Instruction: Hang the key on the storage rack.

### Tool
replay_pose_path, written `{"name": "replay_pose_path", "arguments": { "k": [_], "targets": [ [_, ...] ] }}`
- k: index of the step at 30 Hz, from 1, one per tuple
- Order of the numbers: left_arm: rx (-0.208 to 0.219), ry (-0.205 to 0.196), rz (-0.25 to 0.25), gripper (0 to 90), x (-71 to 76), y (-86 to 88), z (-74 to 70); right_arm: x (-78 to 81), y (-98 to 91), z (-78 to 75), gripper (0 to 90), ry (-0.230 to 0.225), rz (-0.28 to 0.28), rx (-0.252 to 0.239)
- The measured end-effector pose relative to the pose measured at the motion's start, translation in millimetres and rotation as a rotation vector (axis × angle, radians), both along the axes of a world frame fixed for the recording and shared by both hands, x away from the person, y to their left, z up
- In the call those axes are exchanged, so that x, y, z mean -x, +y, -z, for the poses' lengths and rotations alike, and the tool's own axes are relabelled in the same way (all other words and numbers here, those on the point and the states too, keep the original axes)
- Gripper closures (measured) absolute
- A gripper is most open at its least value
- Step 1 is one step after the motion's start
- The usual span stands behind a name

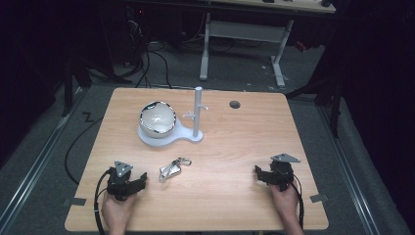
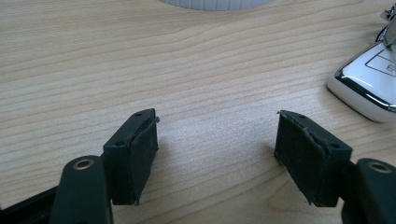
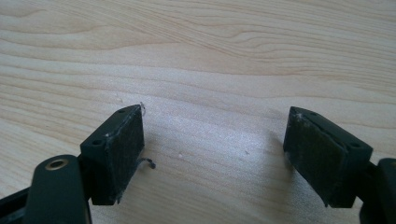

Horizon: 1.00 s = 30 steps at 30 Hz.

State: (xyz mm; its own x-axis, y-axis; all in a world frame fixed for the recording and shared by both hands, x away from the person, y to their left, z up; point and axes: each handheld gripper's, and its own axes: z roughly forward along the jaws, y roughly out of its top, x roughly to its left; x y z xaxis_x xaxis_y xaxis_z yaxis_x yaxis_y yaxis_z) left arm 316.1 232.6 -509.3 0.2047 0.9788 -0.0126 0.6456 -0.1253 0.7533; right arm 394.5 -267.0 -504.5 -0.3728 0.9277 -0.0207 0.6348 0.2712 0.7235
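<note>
A white car key fob with chrome trim and a metal ring (image 1: 172,169) lies on the wooden table (image 1: 235,147), just right of my left gripper (image 1: 138,180); its corner (image 2: 369,88) shows at the right of the left gripper view. My left gripper (image 2: 217,144) is open, low over bare wood, nothing between its jaws. Near the table's right front my right gripper (image 1: 259,174) is open too, and its jaws (image 3: 215,149) frame only wood. A white stand with an upright peg post (image 1: 197,112) holds a shiny bowl (image 1: 157,119) on its base at the table's middle back.
The stand's white base edge (image 2: 210,3) shows at the top of the left gripper view. A round cable hole (image 1: 235,104) sits in the table's far right. Beyond the table stand a desk frame (image 1: 244,34) and floor cables (image 1: 151,63).
</note>
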Motion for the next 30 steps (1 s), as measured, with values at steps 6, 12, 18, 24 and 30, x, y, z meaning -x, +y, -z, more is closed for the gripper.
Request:
{"name": "replay_pose_path", "arguments": {
  "k": [6, 12, 18, 24, 30],
  "targets": [
    [0.001, 0.001, 0.002, 29.0, 0.0, -0.1, 0.0, 0.0, 0.1, 0.0, 20.4, 0.000, 0.000, 0.000],
    [0.012, 0.000, -0.005, 29.1, 0.0, 1.1, 0.0, -0.1, 0.3, 0.0, 20.4, 0.000, 0.001, 0.000],
    [0.000, 0.005, -0.003, 27.5, -1.4, -0.8, 0.1, -0.2, 0.4, 0.0, 20.4, 0.001, 0.002, -0.001],
    [-0.002, 0.009, 0.006, 23.5, -2.3, -1.5, 0.2, -0.2, 0.5, 0.0, 20.4, 0.001, 0.003, -0.001],
    [-0.003, 0.008, 0.015, 23.5, -4.6, -3.0, 0.1, -0.2, 0.5, -0.1, 20.4, 0.001, 0.003, -0.001]
  ]
}}
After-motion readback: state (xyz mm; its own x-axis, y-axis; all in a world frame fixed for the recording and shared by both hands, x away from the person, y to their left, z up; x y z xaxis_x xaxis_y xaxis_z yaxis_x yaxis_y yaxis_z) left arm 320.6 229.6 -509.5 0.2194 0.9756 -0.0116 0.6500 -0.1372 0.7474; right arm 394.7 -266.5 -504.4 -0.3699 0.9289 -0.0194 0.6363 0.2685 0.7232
